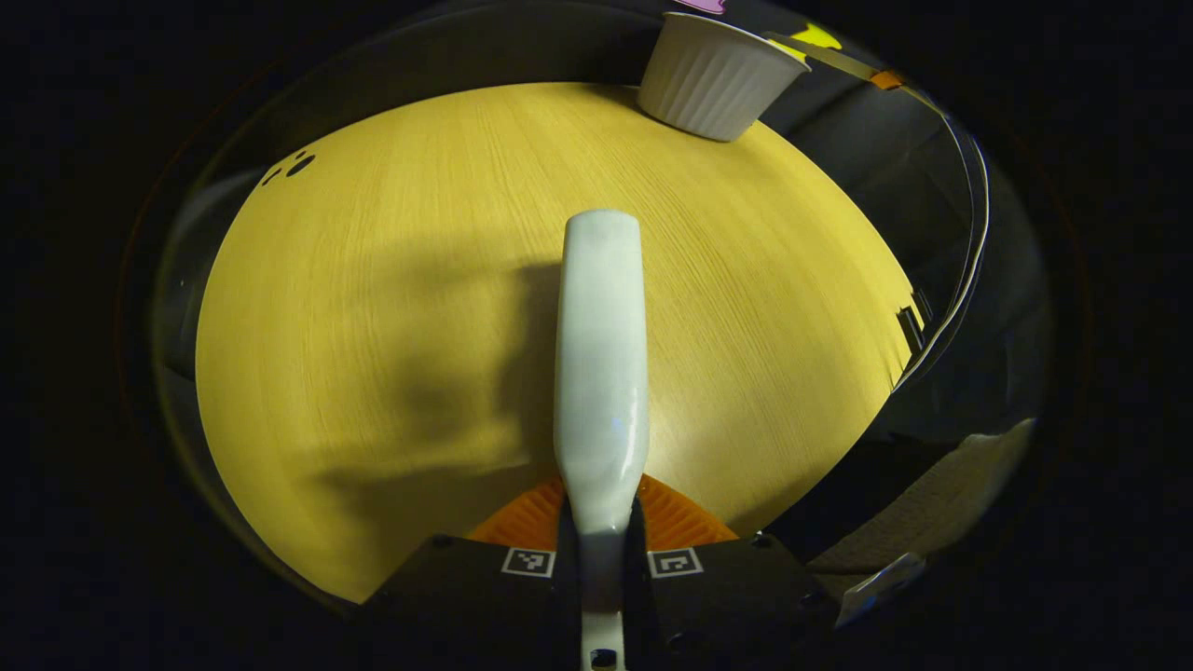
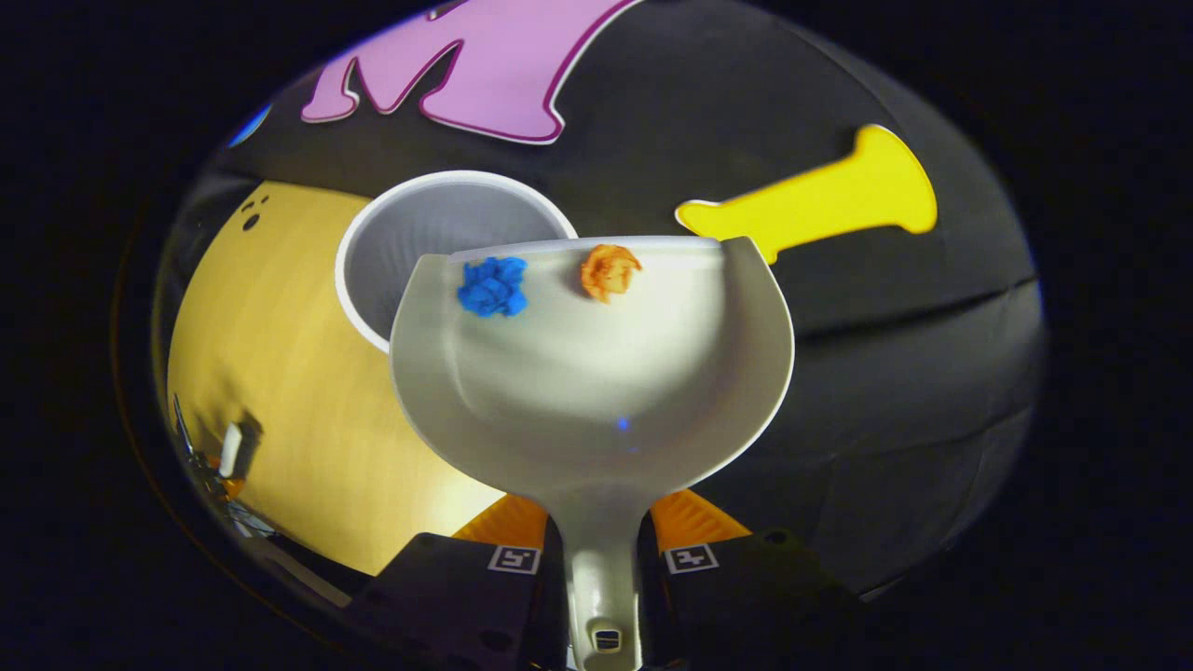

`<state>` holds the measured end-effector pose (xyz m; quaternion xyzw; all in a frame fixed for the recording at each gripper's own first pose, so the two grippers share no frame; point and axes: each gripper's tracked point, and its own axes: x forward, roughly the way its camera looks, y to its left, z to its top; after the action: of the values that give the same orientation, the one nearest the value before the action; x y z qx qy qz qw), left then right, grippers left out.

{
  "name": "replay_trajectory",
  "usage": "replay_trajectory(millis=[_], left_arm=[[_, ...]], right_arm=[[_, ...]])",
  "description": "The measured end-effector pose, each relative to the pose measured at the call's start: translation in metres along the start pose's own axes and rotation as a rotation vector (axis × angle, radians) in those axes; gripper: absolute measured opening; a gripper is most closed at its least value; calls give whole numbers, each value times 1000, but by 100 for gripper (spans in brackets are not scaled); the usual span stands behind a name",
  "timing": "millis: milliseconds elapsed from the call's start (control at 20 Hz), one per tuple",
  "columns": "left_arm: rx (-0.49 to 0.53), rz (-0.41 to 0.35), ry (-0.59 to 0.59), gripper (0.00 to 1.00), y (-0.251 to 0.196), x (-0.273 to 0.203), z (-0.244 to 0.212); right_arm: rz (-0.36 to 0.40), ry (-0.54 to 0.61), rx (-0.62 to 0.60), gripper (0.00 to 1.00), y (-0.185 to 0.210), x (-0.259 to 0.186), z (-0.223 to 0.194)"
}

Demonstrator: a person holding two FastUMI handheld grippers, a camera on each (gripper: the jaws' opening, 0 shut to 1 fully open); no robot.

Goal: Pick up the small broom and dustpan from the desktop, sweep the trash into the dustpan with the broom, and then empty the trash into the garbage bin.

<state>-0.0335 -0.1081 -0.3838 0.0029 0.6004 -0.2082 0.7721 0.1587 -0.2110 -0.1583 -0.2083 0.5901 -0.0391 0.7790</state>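
left gripper view: looks down over tabletop (image 1: pixel 373 326) | right gripper view: faces bin (image 2: pixel 438 233) closely | shared: tabletop, bin

Two scraps of trash ride in the one dustpan (image 2: pixel 596 373): one blue scrap (image 2: pixel 492 286) at eleven o'clock and one orange scrap (image 2: pixel 610 270) at twelve (both near its front lip). One garbage bin (image 2: pixel 438 252), one broom (image 1: pixel 601 373).

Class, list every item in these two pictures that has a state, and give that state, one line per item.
Left hand-held gripper: shut on white plastic broom.
Right hand-held gripper: shut on white plastic dustpan, raised at the bin.
Crumpled blue paper scrap, crumpled orange paper scrap: in dustpan.
White ribbed garbage bin: upright, open.
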Motion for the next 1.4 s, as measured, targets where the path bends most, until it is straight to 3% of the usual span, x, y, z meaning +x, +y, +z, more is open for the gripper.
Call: replay_trajectory(millis=[100,200,350,700,850,900,1000,1200,1250,1400], left_arm=[[-14,5,3,19,1,0,-1],[-29,7,5,22,0,1,-3],[-46,7,2,22,-3,2,-4],[-39,4,-8,22,-4,6,-1],[-30,7,-11,22,-3,6,1],[-27,10,-9,22,-3,7,1],[-24,17,-5,19,-2,6,1],[-23,27,-2,22,-2,6,2],[-21,31,-3,22,-2,5,3],[-17,56,-5,22,-1,3,5]], right_arm=[[-24,68,-100,38,-1,2,5],[-54,140,-196,33,-3,3,11],[-58,159,-216,37,-4,5,21],[-56,147,-243,33,-1,4,28],[-35,123,-227,37,-2,1,26],[-19,105,-217,33,-2,2,25],[13,62,-190,33,-4,1,23],[70,-27,-136,37,-6,-17,8],[78,-51,-124,33,-6,-18,4],[126,-117,-73,34,4,-26,-10]])
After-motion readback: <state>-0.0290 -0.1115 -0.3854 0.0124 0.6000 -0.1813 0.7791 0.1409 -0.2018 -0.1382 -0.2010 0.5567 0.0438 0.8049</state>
